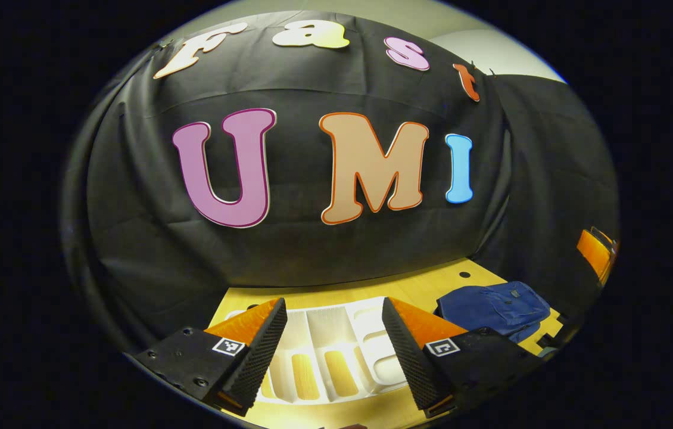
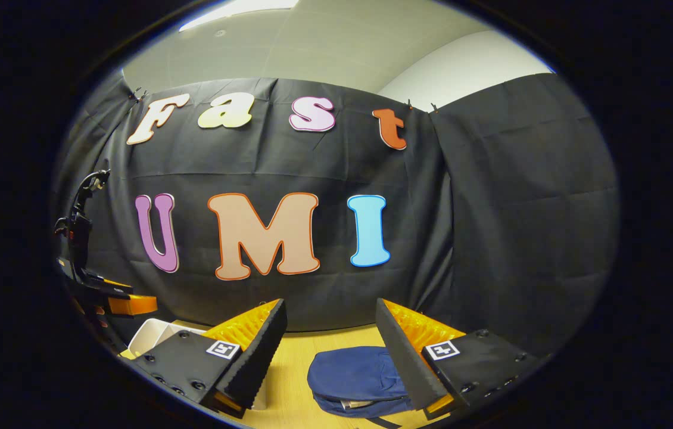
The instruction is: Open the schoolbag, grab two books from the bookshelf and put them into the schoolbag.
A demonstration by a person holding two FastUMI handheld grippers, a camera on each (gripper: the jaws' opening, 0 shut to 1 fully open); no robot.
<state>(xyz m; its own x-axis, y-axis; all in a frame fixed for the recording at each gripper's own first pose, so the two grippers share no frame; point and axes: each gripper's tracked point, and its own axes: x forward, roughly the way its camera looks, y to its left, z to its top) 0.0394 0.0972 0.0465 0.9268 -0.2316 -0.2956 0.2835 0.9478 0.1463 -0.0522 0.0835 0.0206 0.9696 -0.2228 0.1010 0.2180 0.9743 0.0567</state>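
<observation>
Both my claws stand wide and empty: my left gripper (image 1: 334,342) hangs just above a white bookshelf (image 1: 336,333), my right gripper (image 2: 330,351) above the wooden table (image 2: 295,357); nothing is begun, I judge, so opening the bag comes first. Between and just beyond my right fingers lies the blue schoolbag (image 2: 354,378), flat, apparently closed; from my left claw it sits off to the right (image 1: 494,307). The bookshelf's slots look bare; I cannot make out any books. Next I must find the zipper.
</observation>
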